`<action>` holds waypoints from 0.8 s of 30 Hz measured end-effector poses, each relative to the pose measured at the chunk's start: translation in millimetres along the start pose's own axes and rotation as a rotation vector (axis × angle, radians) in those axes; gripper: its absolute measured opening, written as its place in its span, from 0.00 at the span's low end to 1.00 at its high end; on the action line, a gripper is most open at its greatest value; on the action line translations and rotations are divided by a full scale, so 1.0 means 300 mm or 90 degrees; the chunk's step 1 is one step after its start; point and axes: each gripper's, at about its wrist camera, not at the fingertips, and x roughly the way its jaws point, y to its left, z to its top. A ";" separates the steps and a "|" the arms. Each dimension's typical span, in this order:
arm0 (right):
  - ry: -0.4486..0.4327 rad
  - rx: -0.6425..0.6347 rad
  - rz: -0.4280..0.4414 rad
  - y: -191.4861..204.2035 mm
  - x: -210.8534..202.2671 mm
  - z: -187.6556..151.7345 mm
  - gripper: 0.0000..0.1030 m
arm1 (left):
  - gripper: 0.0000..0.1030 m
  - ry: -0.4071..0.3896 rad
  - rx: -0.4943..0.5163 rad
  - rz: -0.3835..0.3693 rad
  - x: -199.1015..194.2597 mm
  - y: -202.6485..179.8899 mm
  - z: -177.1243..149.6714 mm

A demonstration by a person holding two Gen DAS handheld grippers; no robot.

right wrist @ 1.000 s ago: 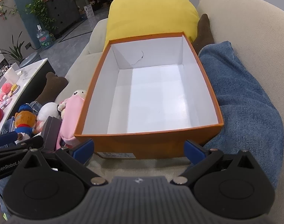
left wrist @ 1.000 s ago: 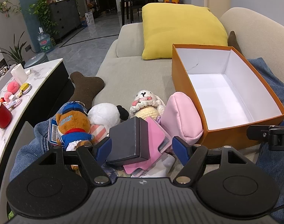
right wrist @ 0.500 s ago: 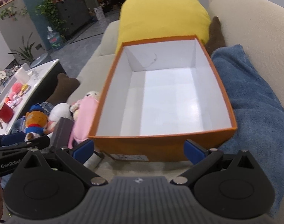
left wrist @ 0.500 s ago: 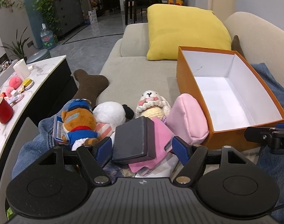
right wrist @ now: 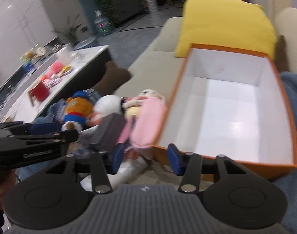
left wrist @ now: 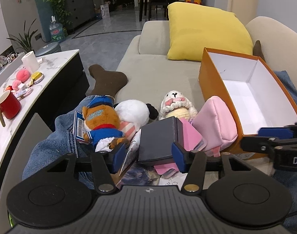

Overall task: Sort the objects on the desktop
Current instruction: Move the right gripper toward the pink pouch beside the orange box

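Right claw [right wrist: 143,159] swung left from box [right wrist: 285,105] toward pouch [right wrist: 148,120]; left claw [left wrist: 147,157] narrowed around case [left wrist: 158,138]; both released.

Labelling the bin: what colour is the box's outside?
Orange box, white inside; clearest in the left wrist view.

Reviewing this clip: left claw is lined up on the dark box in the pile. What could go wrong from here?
1. The dark box lies tilted on the pink notebook and loose papers; closing the left claw may drag those along or let the box slip.
2. The pink pouch leans against the orange box; a lift could knock it over.
3. The right claw view is blurred, close to the left one; they might collide.
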 end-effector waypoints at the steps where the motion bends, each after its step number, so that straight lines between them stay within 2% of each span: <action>1: 0.004 -0.006 0.009 0.010 0.011 0.007 0.44 | 0.57 0.000 0.001 -0.003 0.002 0.004 0.001; 4: 0.022 -0.017 0.045 0.043 0.046 0.019 0.32 | 0.56 0.001 0.008 -0.017 0.007 0.009 0.000; 9: 0.059 -0.030 0.083 0.087 0.122 0.016 0.28 | 0.47 0.024 0.021 -0.025 0.038 0.027 -0.023; 10: 0.067 -0.029 0.086 0.092 0.139 0.014 0.27 | 0.42 0.032 0.020 -0.025 0.046 0.036 -0.029; 16: 0.099 -0.028 0.102 0.124 0.209 0.016 0.27 | 0.41 0.058 -0.012 -0.015 0.076 0.114 -0.060; 24: 0.114 -0.044 0.101 0.162 0.279 0.068 0.29 | 0.41 0.051 -0.024 -0.010 0.091 0.185 -0.043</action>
